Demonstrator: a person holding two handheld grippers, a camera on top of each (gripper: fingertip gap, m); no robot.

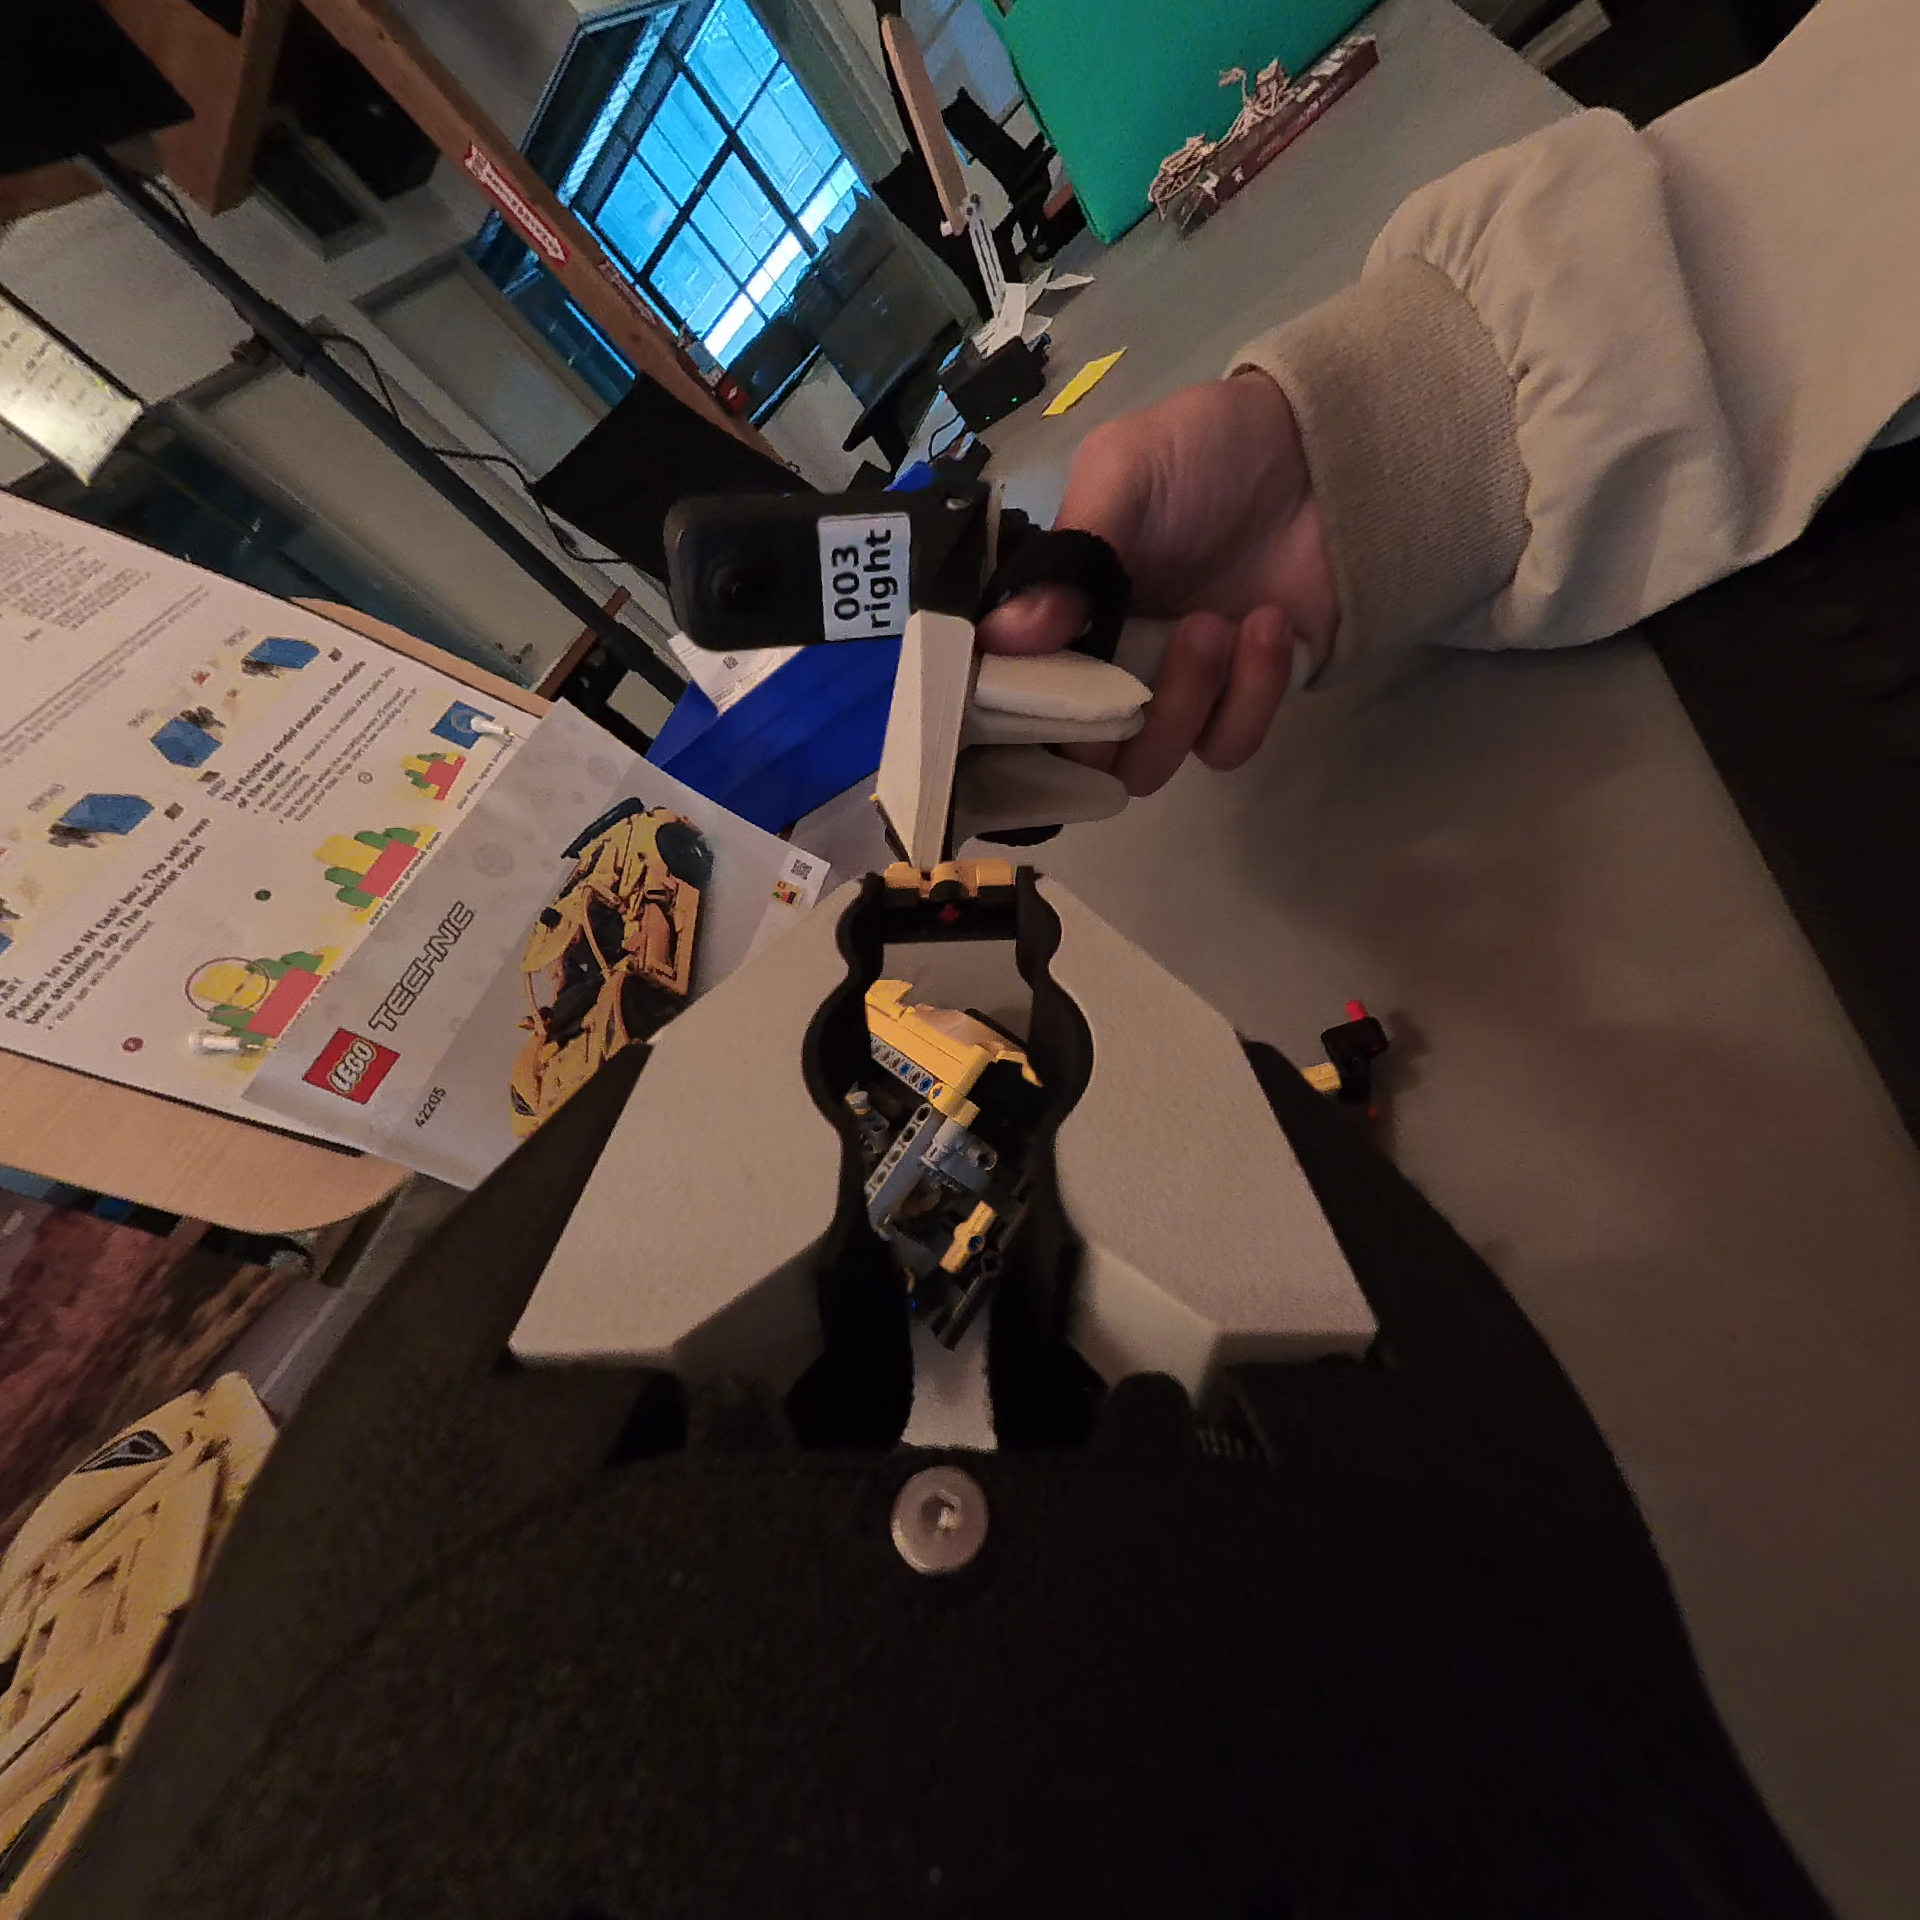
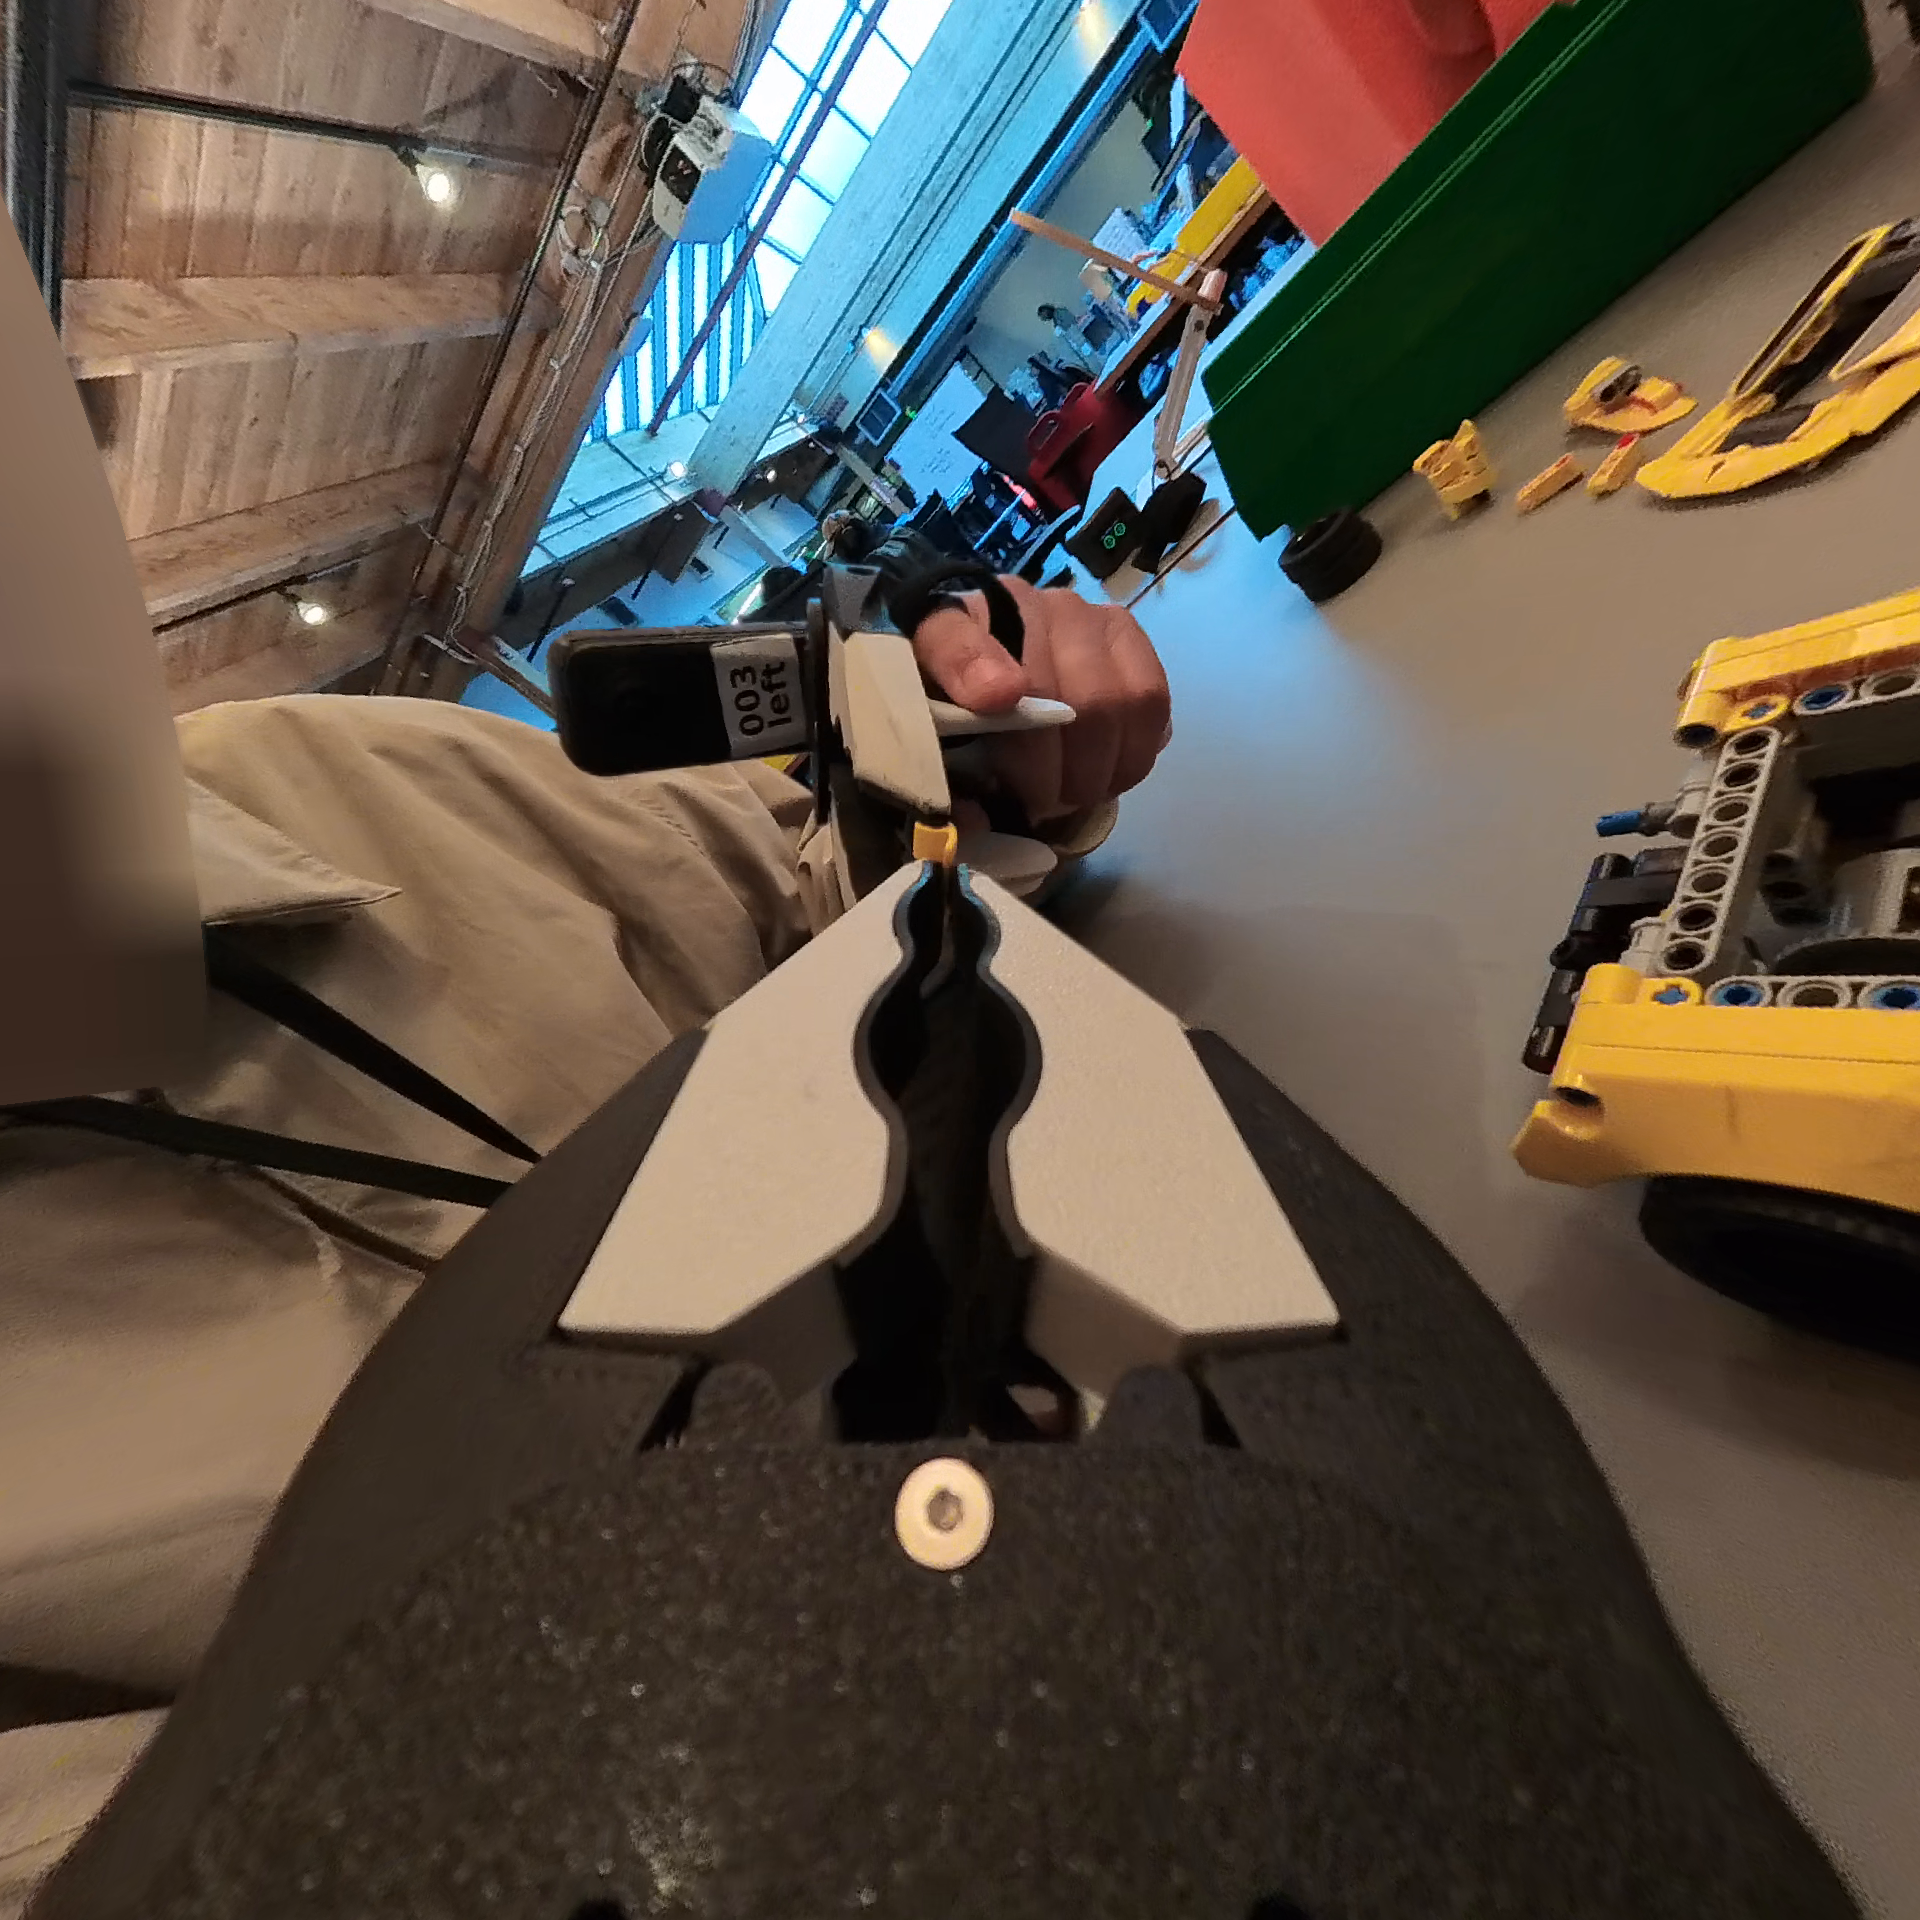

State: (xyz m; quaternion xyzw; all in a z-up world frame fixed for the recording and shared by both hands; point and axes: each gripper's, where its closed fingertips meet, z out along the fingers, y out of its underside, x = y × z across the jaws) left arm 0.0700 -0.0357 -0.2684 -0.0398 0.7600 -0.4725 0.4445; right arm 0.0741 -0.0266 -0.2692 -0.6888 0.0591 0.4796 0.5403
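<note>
My left gripper (image 1: pixel 951 906) is shut on a small yellow and black brick piece (image 1: pixel 966 876), which spans the gap between its pads above the grey table (image 1: pixel 1507 883). My right gripper (image 1: pixel 914 854) comes down from above with its fingers together, tips on the left end of that piece. In the right wrist view my right gripper (image 2: pixel 935 883) is shut, with a thin yellow part of the piece (image 2: pixel 933 840) running between its pads. The left gripper (image 2: pixel 928 805) meets it from above. A partly built yellow car chassis (image 1: pixel 935 1049) lies on the table under the left fingers.
The chassis (image 2: pixel 1766 935) is right of my right gripper. Loose yellow body panels (image 2: pixel 1787 416), a black tyre (image 2: pixel 1330 551) and a green board (image 2: pixel 1507 260) lie farther off. A booklet (image 1: pixel 499 966), an instruction sheet (image 1: pixel 156 779), a blue box (image 1: pixel 769 727) and a small black and red piece (image 1: pixel 1351 1039) are near. Only a small space, under 4 cm, lies between the two pairs of fingers.
</note>
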